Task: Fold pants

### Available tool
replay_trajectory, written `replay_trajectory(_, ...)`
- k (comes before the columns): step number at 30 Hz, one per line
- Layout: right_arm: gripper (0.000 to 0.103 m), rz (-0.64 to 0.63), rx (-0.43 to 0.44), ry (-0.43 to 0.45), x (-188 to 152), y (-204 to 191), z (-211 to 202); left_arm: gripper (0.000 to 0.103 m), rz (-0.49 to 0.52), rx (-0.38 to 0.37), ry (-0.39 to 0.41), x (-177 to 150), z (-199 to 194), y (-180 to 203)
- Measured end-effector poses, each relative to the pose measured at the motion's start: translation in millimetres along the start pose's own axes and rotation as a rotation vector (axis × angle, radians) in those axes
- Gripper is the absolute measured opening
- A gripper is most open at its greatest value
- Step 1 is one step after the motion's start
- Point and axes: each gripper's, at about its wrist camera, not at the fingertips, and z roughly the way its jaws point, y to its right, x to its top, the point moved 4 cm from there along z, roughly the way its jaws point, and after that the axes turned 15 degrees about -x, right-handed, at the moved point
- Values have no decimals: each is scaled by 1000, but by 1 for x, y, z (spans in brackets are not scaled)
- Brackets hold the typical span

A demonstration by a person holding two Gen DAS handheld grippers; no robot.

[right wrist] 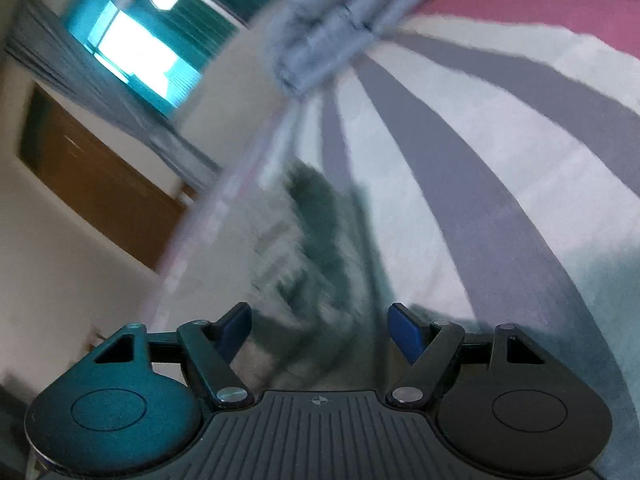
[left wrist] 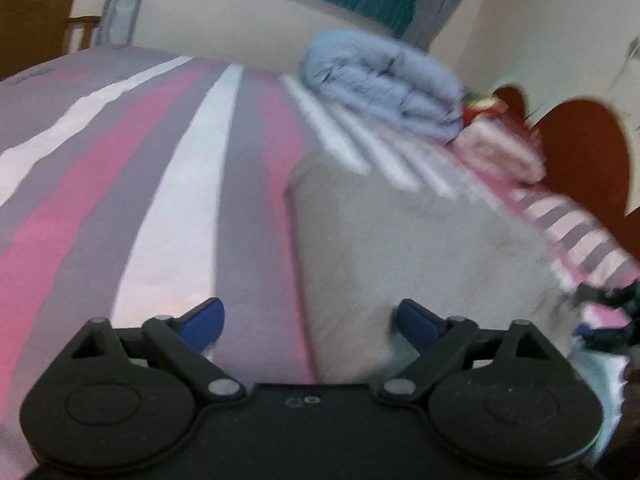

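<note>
Left wrist view: grey pants (left wrist: pixel 420 248), folded flat on striped bed (left wrist: pixel 120 200), just ahead of left gripper (left wrist: pixel 310 320) — jaws wide, empty. Right gripper (right wrist: pixel 320 330) likewise empty. Judged soft, light, limp — pinch near edge.

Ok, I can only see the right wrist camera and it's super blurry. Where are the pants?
Observer: The grey pants lie in a flat pile on the striped bed, just ahead of the left gripper, toward its right finger.
Operator: Is that gripper holding them?
Observer: No. Its jaws stand open and pinch nothing.
Operator: What's behind the pants?
Observer: A reddish-brown headboard, at the right end of the bed.
</note>
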Motion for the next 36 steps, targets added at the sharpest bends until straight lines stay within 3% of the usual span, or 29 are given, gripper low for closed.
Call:
replay_trajectory(2,75,-3,9,4,6,2,1,85,-17,-49,-2,7,4,0)
replay_trajectory(7,75,26,40,-52,17,7,22,65,-98,-136,-86,16,27,-16)
replay_trajectory(10,75,22,39,-93,19,11,36,66,-138,-166,-121,16,38,-29)
replay_trajectory(15,75,26,96,-160,28,12,58,66,-262,-325,-167,18,50,-57)
replay_trajectory(18,75,-10,134,-215,35,16,61,55,-339,-413,-200,20,47,-77)
replay_trajectory(24,75,-22,181,-321,47,12,86,52,-340,-492,-266,20,66,-78)
replay_trajectory(25,75,-31,182,-330,47,9,91,45,-331,-494,-270,21,70,-75)
replay_trajectory(27,70,-80,154,-322,48,0,97,32,-328,-493,-264,18,73,-71)
replay_trajectory(30,56,-107,150,-315,49,-9,97,21,-329,-518,-194,17,63,-69)
replay_trajectory(33,52,-138,178,-281,58,-20,91,18,-341,-571,-113,29,56,-69)
replay_trajectory(36,51,-158,216,-244,80,-37,94,18,-293,-574,-80,57,58,-68)
